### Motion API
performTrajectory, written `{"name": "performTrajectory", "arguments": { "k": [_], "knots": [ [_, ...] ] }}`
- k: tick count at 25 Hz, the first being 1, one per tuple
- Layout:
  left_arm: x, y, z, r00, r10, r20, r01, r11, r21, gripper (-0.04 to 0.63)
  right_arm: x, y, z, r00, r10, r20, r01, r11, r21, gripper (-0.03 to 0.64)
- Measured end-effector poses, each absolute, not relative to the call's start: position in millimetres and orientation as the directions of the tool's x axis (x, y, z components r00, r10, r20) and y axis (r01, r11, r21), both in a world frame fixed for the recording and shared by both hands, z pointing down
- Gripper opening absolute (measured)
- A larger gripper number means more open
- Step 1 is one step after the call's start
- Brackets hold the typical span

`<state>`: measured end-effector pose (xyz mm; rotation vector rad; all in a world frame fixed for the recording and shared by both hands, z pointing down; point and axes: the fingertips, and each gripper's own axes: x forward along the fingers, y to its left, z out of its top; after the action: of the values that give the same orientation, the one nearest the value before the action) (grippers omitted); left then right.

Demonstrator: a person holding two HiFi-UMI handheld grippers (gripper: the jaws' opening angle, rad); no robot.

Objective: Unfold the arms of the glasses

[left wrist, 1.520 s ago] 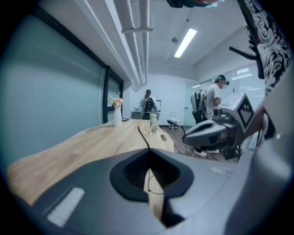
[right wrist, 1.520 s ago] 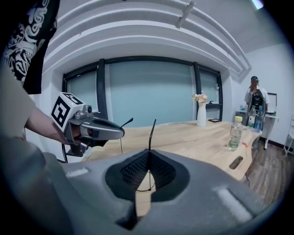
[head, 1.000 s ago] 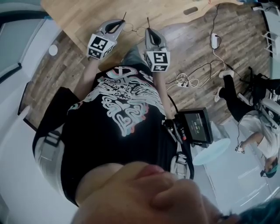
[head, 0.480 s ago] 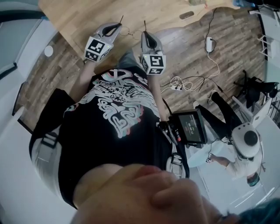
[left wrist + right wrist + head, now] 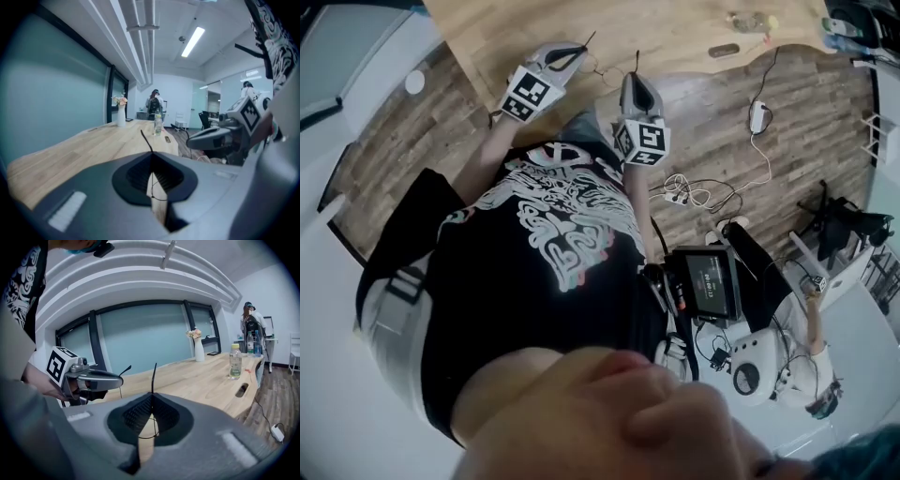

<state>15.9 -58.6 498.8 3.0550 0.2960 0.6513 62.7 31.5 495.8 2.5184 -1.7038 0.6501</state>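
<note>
left tongs (image 5: pixel 151 160): closed on one thin arm of glasses (image 5: pixel 602 67) | right tongs (image 5: pixel 152 401): closed on other arm | held over wooden tabletop (image 5: pixel 675 26) edge

Honestly, nothing legible here. The shirt (image 5: pixel 562 234) has lettering along the top of its print, but it's too warped to read. The small screen (image 5: pixel 713 281) at 4 o'clock shows digits I can't make out. The cubes on the left hand-held gripper (image 5: pixel 577 49) and right hand-held gripper (image 5: pixel 634 77) only have black-and-white marker squares.
</note>
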Motion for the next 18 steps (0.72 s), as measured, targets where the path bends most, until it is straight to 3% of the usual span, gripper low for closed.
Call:
{"name": "performTrajectory", "arguments": {
  "k": [18],
  "knots": [
    [12.6, -58.9, 503.6, 0.888, 0.189, 0.419, 0.185, -0.981, 0.051, -0.011, 55.7, 33.3, 500.2, 0.288, -0.889, 0.356, -0.902, -0.377, -0.211, 0.000]
  ]
}}
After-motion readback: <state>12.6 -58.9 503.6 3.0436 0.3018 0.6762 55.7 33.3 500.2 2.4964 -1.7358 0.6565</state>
